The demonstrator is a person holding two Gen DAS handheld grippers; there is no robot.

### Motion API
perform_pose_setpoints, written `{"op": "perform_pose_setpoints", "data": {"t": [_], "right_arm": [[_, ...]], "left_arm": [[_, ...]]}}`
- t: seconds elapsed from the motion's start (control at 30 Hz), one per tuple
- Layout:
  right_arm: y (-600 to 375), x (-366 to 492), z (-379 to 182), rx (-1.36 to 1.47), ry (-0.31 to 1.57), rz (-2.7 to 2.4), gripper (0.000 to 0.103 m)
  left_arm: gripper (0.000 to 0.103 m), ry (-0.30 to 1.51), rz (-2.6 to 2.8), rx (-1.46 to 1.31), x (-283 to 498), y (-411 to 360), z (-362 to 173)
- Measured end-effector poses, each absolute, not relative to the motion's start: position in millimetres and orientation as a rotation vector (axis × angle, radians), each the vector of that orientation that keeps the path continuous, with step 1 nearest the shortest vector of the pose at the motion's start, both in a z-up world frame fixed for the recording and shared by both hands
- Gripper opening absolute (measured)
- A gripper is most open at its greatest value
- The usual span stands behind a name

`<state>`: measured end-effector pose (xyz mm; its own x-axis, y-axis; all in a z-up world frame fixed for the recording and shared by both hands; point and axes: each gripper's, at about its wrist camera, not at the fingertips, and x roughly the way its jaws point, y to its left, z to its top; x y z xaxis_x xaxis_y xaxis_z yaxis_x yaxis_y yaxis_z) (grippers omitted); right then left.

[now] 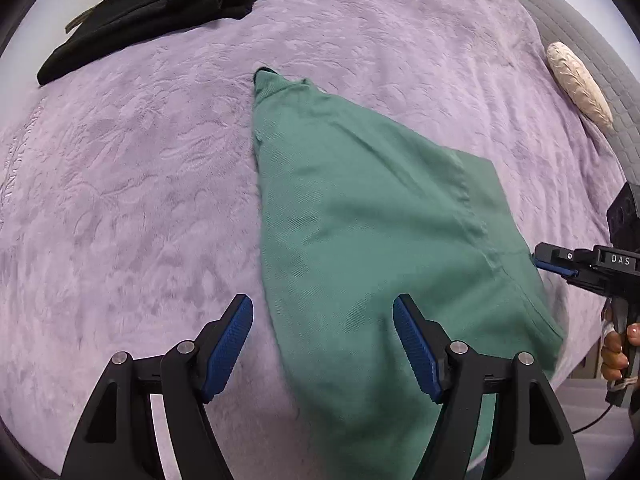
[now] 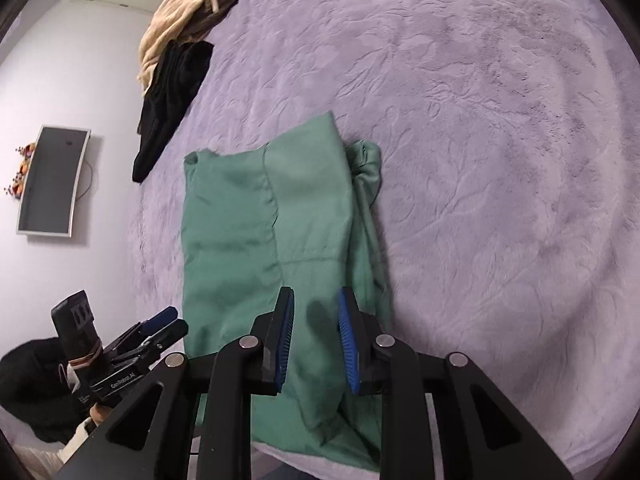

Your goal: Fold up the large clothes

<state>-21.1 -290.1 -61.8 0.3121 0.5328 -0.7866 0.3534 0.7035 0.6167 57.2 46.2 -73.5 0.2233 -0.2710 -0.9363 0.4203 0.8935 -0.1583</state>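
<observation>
A green garment lies folded lengthwise on the purple bedspread; it also shows in the right wrist view. My left gripper is open, its fingers astride the garment's near left edge, holding nothing. My right gripper is open a little above the garment's near end, holding nothing. It also shows at the right edge of the left wrist view, next to the garment's right edge.
A black garment and a beige one lie at the far side of the bed. A cream pillow rests against a grey headboard. A wall screen hangs at the left.
</observation>
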Motion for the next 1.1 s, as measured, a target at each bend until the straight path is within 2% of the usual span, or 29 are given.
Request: {"op": "perform_pose_setpoints", "data": {"t": [0.2, 0.33, 0.4, 0.53, 0.57, 0.7, 0.8, 1.1], "right_arm": [[-267, -44, -40, 0.858, 1.298, 0.196, 0.026], [-251, -56, -42, 0.841, 1.354, 0.218, 0.026], [-245, -61, -51, 0.824, 1.393, 0.196, 0.026], [-250, -73, -78, 0.789, 1.478, 0.084, 0.026], [-254, -77, -87, 0.805, 1.497, 0.058, 0.02], [-263, -90, -108, 0.878, 1.529, 0.019, 0.017], [-266, -92, -109, 0.9, 1.537, 0.008, 0.017], [-244, -81, -95, 0.728, 1.607, -0.002, 0.021]], "left_arm": [[0.074, 1.385, -0.527, 0.228, 1, 36, -99], [0.076, 1.381, -0.551, 0.248, -28, 50, -114], [0.08, 1.385, -0.536, 0.215, -29, 57, -115], [0.08, 1.415, -0.519, 0.161, -28, 64, -115], [0.08, 1.412, -0.518, 0.166, -29, 65, -114], [0.08, 1.42, -0.499, 0.151, -31, 69, -109], [0.08, 1.433, -0.481, 0.124, -32, 75, -109], [0.08, 1.458, -0.38, 0.106, -31, 85, -92]]}}
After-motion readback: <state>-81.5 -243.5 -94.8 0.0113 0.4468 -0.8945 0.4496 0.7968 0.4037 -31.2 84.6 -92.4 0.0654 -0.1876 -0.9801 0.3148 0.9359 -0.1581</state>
